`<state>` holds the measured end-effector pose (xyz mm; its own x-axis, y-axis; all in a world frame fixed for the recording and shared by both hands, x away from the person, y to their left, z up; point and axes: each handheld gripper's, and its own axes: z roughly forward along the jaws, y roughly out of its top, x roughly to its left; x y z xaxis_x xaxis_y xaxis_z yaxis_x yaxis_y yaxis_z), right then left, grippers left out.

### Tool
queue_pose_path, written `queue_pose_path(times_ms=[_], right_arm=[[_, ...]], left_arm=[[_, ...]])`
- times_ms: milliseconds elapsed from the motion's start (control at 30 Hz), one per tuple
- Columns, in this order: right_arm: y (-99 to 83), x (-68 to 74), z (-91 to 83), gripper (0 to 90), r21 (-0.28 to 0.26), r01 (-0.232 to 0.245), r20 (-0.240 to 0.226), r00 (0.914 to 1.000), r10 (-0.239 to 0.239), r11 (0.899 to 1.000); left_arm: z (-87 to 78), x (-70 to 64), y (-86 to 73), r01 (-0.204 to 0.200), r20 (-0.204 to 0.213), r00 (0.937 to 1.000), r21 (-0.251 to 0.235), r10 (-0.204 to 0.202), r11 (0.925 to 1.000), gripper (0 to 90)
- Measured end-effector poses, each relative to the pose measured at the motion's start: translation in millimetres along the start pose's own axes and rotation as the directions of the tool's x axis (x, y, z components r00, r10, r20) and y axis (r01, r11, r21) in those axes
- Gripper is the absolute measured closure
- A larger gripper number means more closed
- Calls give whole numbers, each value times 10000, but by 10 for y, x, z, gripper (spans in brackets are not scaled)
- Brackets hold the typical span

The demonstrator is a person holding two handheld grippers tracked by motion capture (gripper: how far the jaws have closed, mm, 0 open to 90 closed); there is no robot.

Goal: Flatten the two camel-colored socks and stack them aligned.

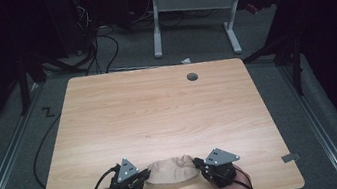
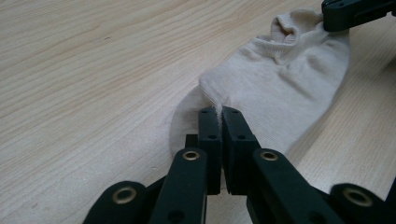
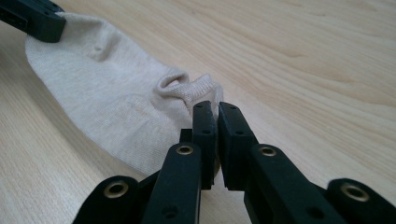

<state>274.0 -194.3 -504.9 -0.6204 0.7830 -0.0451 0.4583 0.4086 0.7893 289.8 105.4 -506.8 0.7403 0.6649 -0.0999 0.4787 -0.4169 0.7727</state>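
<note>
A beige ankle sock [image 1: 172, 171] lies flat at the tabletop's [image 1: 159, 111] near edge. The left claw [image 2: 220, 110] is clamped on its toe end, apparently; the right claw [image 3: 211, 106] pinches the cuff.

table [image 1: 159, 111] evenly lit | surroundings dark | gripper views sharp, soft shadows | no glare
</note>
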Motion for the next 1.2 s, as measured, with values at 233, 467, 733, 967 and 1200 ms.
queue_pose_path(times_ms=[233,467,733,967,1200], right_arm=[[-21,-41,111,855,442,-306,-203,9993,315,9986],[-2,35,99,825,263,-48,-279,9996,55,9996],[-18,-47,154,630,359,-343,-576,9977,363,9988],[-20,-258,32,563,-438,-770,190,9968,779,9961],[-79,-568,-26,559,-807,-1446,1058,9826,1527,9862]], left_arm=[[94,38,-43,-310,-624,9975,373,333,9988,868],[27,23,-21,-225,-654,9976,183,237,9996,864],[63,160,59,199,-644,9977,-58,-203,9998,592],[-49,348,131,546,-678,9959,-724,-595,9959,507],[-221,732,151,919,-1137,9878,-1275,-1066,9876,463]])
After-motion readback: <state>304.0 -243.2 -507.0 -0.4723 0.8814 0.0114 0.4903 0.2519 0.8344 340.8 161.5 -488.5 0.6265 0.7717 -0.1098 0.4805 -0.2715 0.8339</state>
